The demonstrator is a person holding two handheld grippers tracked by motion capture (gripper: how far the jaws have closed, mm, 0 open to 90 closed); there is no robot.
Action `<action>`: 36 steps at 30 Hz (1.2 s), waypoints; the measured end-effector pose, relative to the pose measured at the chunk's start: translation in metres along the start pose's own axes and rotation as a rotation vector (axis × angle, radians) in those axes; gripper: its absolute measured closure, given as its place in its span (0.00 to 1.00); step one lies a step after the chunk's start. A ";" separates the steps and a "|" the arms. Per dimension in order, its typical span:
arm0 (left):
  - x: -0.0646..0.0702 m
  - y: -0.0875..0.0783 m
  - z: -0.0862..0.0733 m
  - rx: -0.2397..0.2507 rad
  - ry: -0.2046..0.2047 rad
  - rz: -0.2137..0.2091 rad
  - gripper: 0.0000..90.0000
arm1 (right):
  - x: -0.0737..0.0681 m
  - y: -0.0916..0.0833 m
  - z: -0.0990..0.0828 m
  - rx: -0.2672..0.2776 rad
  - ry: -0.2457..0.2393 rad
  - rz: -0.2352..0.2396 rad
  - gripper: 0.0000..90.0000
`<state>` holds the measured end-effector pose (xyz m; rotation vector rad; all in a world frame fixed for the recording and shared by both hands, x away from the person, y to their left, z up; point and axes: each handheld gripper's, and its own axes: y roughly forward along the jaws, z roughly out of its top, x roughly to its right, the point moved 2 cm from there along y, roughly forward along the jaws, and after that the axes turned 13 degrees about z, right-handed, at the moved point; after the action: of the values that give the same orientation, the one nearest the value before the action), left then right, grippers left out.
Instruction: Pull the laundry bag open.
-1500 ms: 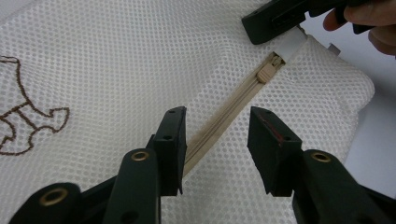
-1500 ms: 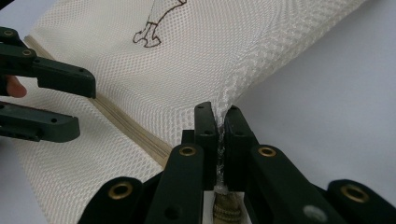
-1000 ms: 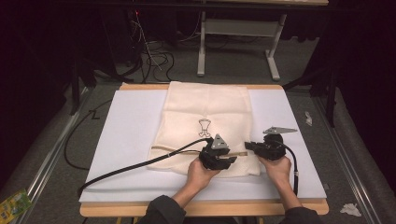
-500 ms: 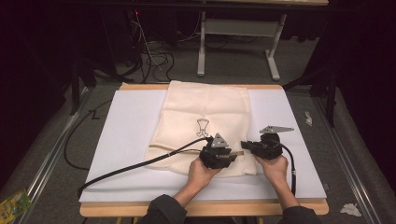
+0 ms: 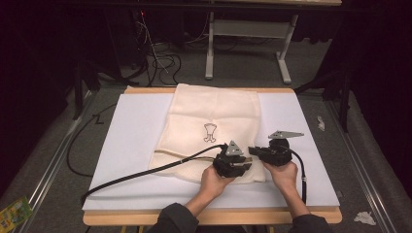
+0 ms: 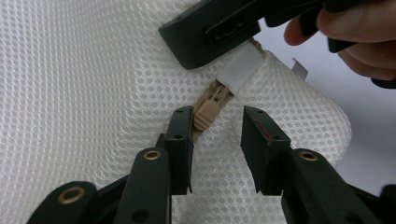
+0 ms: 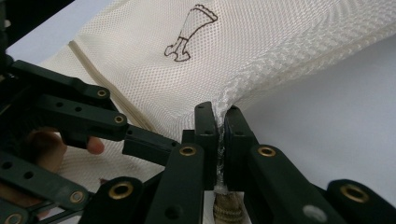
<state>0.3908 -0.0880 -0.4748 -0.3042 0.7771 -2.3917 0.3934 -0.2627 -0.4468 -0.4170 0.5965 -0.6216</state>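
A cream mesh bag (image 5: 214,116) with a small dark drawing (image 5: 210,132) lies flat on the white board (image 5: 131,141). A tan zip runs along the bag's near edge. Its tan zip pull (image 6: 207,113) sits between the jaws of my left gripper (image 6: 217,116), which is open and not touching the pull. My right gripper (image 7: 219,112) is shut on the bag's mesh edge (image 7: 243,88) and lifts it slightly. In the high view the left gripper (image 5: 240,162) and the right gripper (image 5: 257,151) meet tip to tip at the bag's near right corner.
The board rests on a wooden table (image 5: 218,216). A black cable (image 5: 145,172) trails left from the left gripper across the board. A grey metal frame (image 5: 248,29) stands on the floor behind the table. Scraps of paper (image 5: 363,217) lie on the floor at the right.
The right gripper has edged a little to the left, closer to the left gripper. The bag and the left hand have barely moved.
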 end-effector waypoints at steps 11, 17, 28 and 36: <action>0.001 -0.003 -0.001 0.000 0.008 -0.019 0.73 | 0.000 0.000 -0.001 -0.004 0.000 0.005 0.98; 0.002 -0.002 -0.003 0.000 0.013 -0.036 0.78 | 0.001 0.001 -0.002 0.000 -0.003 0.005 0.98; -0.001 0.000 -0.001 0.002 -0.013 -0.043 0.94 | 0.000 0.001 -0.002 -0.004 -0.006 0.004 0.98; -0.003 -0.004 0.000 -0.002 0.014 -0.047 0.96 | 0.000 0.000 -0.003 -0.008 -0.014 -0.006 0.98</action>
<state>0.3913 -0.0838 -0.4728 -0.3101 0.7870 -2.4393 0.3917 -0.2630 -0.4493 -0.4298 0.5850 -0.6215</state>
